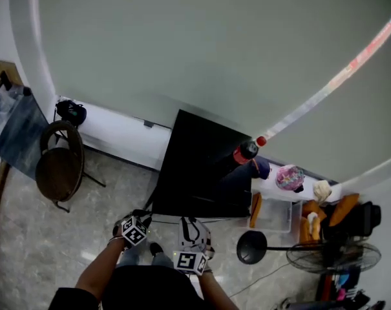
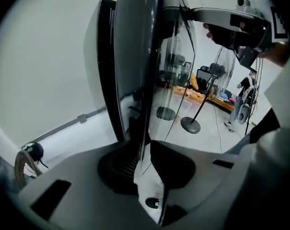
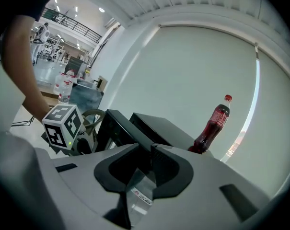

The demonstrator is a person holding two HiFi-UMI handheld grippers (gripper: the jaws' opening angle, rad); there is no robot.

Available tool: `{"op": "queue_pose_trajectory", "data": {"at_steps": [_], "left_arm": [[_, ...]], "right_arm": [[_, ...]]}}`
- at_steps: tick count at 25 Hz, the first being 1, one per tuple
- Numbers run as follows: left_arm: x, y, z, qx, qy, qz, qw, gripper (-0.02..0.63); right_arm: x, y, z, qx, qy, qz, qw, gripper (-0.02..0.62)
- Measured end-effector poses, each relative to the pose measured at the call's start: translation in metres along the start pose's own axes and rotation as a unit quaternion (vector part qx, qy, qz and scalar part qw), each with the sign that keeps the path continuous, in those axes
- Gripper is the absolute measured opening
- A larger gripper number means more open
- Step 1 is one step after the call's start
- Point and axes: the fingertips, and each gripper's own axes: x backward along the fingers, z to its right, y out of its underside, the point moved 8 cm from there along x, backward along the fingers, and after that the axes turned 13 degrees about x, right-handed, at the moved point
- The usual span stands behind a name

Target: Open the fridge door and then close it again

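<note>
Visibly ajar, glossy black fridge door (image 2: 139,42)

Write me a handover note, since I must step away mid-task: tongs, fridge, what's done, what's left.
Left tongs: shut on the fridge door edge.
Right tongs: shut on the door too.
Fridge: on the floor by the wall, cola bottle on top.
Done: door stands partly open, swung off the body.
Left: open fully if needed, then close it and let go.
</note>
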Motion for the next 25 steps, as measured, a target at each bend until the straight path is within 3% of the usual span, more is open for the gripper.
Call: {"op": "queue_pose_trajectory", "data": {"at_steps": [12, 17, 25], "left_arm": [[-0.015, -0.035, -0.030, -0.034, 0.032, -0.010, 0.9989, 0.072], [-0.022, -0.040, -0.036, -0.044, 0.046, -0.033, 0.9974, 0.072], [-0.011, -0.032, -0.033, 0.005, -0.014, -0.004, 0.9999, 0.063]], "right_arm": [[-0.028, -0.005, 0.011, -0.028, 0.036, -0.023, 0.999, 0.084], [-0.032, -0.004, 0.013, -0.028, 0.047, -0.018, 0.998, 0.083], [-0.027, 0.000, 0.014, -0.060, 0.037, -0.011, 0.997, 0.083]]}}
